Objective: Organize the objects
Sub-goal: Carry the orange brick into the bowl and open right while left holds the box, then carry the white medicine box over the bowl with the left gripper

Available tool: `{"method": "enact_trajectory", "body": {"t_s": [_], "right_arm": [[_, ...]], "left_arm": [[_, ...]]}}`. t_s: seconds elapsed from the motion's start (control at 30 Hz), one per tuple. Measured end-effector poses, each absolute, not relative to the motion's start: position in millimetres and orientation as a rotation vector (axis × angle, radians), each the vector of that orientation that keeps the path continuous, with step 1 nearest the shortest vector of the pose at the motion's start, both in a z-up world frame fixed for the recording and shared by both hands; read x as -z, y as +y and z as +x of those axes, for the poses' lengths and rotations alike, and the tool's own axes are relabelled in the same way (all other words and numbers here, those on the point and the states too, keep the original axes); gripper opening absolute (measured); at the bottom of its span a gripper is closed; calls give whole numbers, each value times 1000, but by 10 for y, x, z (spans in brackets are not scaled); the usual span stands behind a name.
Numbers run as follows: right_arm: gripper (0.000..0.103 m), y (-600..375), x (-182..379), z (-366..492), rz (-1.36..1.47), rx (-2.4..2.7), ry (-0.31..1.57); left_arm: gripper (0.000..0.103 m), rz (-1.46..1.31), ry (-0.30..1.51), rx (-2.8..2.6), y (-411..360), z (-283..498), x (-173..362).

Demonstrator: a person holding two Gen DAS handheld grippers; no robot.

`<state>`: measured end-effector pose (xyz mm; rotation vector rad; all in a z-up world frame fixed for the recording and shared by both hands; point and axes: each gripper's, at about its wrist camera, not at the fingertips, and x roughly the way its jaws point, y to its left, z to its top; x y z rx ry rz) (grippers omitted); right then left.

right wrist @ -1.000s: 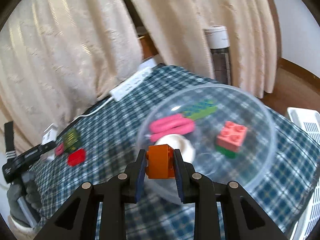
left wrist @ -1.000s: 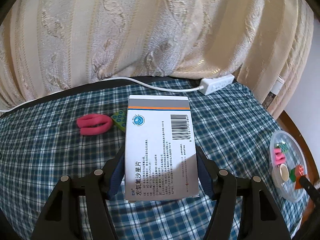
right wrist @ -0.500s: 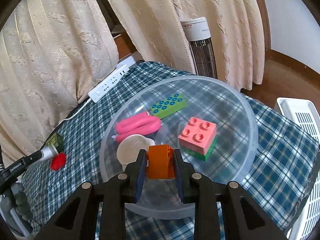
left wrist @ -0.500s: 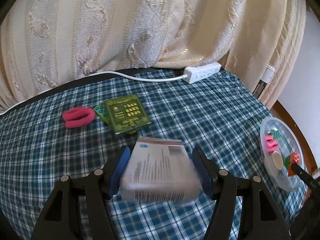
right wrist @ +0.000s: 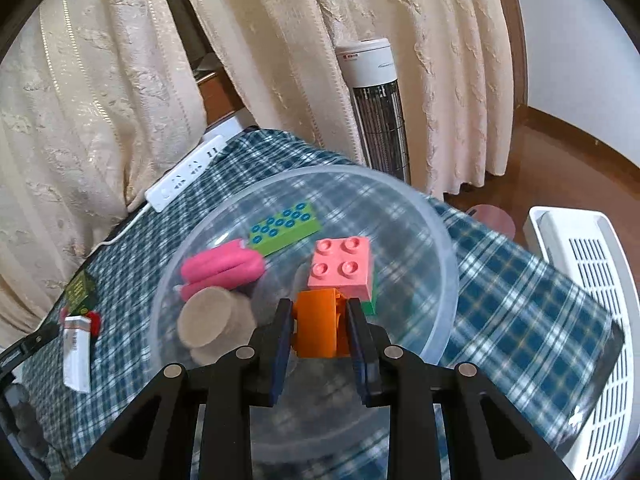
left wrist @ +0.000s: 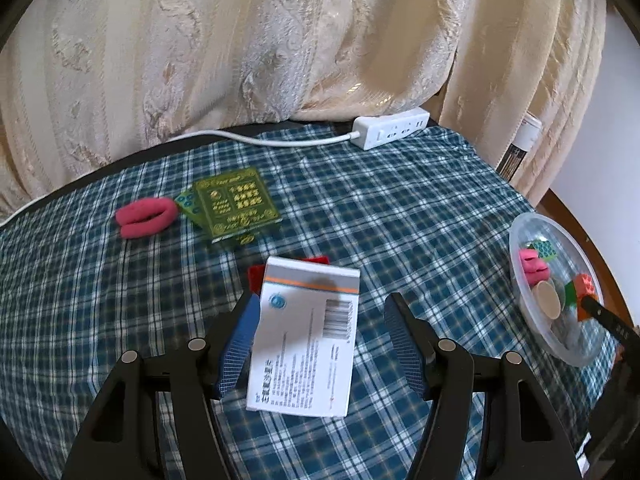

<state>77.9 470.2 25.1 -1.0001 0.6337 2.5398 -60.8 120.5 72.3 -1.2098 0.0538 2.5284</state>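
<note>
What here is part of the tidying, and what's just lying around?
Part of the job:
orange block
clear bowl
white box
pink hair tie
green card

Just lying about:
power strip
curtain
tower heater
white crate

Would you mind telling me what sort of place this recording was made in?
Most likely a room at home: cream curtains, a checked tablecloth with a power strip, and a tower heater on wooden floor.
</note>
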Motion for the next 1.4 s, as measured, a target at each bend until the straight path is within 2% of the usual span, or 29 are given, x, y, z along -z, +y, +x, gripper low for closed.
{"method": "enact_trajectory", "body": {"t_s": [0.17, 0.33, 0.4, 0.47, 0.57, 0.9, 1.23, 1.33, 1.4], "right_arm": [[28, 4834, -236, 646, -994, -2526, 581], [29, 4881, -255, 694, -962, -2543, 627], [38, 4848, -269, 744, -945, -2554, 622], [55, 4799, -305, 812, -919, -2564, 606], [62, 4723, -366, 934, -876, -2587, 586], [63, 4648, -413, 1160, -833, -2616, 665], [63, 4523, -485, 1200, -821, -2675, 663], [63, 4514, -478, 1205, -826, -2680, 665], [63, 4516, -474, 1220, -827, -2682, 667]], "left_arm": [[66, -1252, 51, -2527, 1156, -566, -616], [66, -1278, 54, -2528, 1146, -531, -532], [66, -1279, 62, -2537, 1149, -526, -509], [67, -1269, 82, -2552, 1163, -521, -491], [68, -1258, 117, -2563, 1187, -523, -459], [70, -1278, 133, -2562, 1192, -563, -327], [70, -1310, 168, -2572, 1213, -604, -224], [64, -1322, 175, -2569, 1212, -612, -202], [64, -1315, 183, -2577, 1225, -602, -210]]}}
